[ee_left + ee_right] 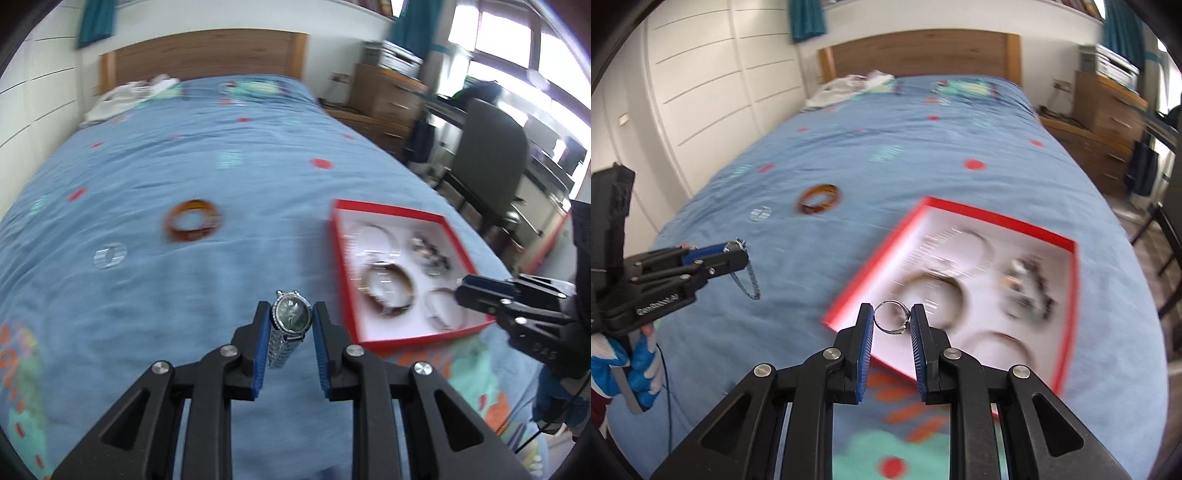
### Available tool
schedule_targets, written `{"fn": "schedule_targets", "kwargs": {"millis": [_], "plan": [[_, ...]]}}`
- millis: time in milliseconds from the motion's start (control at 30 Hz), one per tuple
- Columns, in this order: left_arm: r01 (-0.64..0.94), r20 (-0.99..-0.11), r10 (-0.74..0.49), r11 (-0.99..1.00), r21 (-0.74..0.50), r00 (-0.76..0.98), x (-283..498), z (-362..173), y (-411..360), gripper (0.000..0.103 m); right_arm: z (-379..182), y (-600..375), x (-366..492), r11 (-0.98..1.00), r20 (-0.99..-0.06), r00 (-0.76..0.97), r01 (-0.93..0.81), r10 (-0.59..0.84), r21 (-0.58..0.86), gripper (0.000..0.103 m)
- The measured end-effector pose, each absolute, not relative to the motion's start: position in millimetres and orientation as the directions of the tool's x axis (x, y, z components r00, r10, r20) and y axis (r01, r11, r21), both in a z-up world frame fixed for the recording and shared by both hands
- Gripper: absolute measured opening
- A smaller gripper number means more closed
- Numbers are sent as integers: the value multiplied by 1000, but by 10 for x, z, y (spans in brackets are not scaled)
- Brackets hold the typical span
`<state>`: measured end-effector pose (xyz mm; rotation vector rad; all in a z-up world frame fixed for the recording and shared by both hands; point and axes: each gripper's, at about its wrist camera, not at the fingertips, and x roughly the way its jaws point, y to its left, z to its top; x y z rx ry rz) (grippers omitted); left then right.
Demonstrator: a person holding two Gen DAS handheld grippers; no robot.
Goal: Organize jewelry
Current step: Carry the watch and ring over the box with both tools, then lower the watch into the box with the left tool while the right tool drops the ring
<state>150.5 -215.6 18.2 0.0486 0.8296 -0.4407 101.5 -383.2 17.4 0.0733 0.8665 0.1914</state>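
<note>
My left gripper [291, 318] is shut on a silver watch [291, 314] with a dark round face; its band hangs down between the blue pads. From the right wrist view the same gripper [737, 253] shows at the left with the band dangling. My right gripper [892, 319] is shut on a silver ring [891, 318], held above the near-left corner of a red-rimmed white box [1054, 242]. That box [388, 207] holds several bangles and a cluster of small pieces. An amber bangle [194, 220] [820, 199] lies on the blue bedspread, left of the box.
The blue patterned bedspread [184, 147] covers a bed with a wooden headboard [207, 55]. A small silver round piece [110, 255] lies left of the amber bangle. White cloth [122, 98] sits near the pillows. A wooden dresser [388, 99] and a dark chair [491, 158] stand right of the bed.
</note>
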Motion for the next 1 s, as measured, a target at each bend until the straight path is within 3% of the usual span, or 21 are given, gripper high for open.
{"fn": "schedule_targets", "kwargs": {"millis": [233,300,367,1000], "plan": [[503,-761,-410,855,-128,503,1628,-68,-2954,20,-140,-4247,1140,987,-804,572,-109,161,120,20],[521,-775,-416,843,-132,477,1677,-152,-3068,10,-222,-4295,1200,986,-818,551,-113,162,119,20],[534,-789,-415,835,-133,453,1706,-233,-3161,9,-294,-4331,1252,986,-830,533,-119,164,118,20],[518,-832,-393,842,-154,391,1822,-534,-3186,10,-604,-4367,1369,984,-898,417,-160,140,79,21]]}}
